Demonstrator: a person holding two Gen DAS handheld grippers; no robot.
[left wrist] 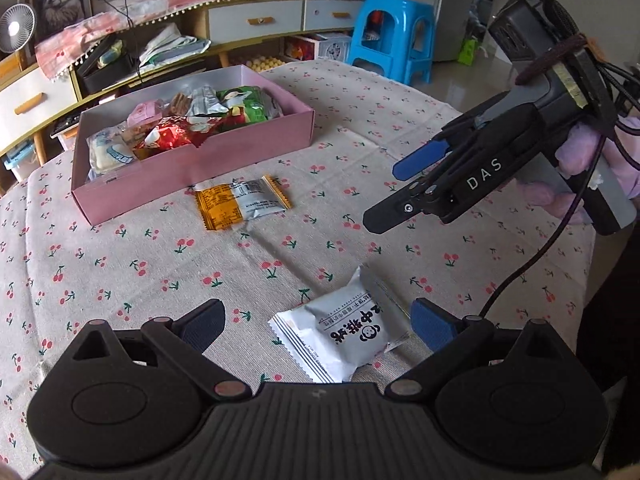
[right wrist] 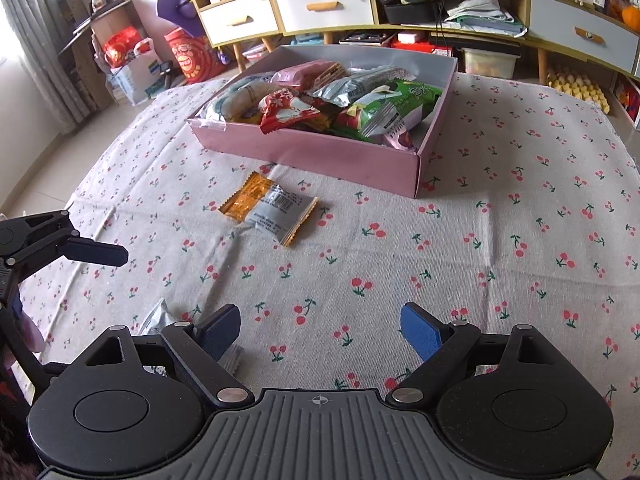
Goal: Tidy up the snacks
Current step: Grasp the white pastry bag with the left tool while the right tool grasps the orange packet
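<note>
A pink box [left wrist: 208, 168] holds several snack packets; it also shows in the right wrist view [right wrist: 320, 156]. An orange and grey packet [left wrist: 242, 204] lies on the cloth in front of the box, and it also shows in the right wrist view [right wrist: 272, 210]. A white packet [left wrist: 340, 332] lies between the fingers of my left gripper [left wrist: 320, 324], which is open around it. My right gripper [right wrist: 320, 332] is open and empty above the cloth; in the left wrist view it [left wrist: 384, 196] hovers at the right. A corner of the white packet [right wrist: 158, 316] shows by its left finger.
The table wears a cherry-print cloth [left wrist: 120, 280]. A blue stool [left wrist: 394, 36] stands behind the table. A long cabinet with drawers [right wrist: 360, 4] runs along the wall. Bags stand on the floor at the left [right wrist: 136, 68].
</note>
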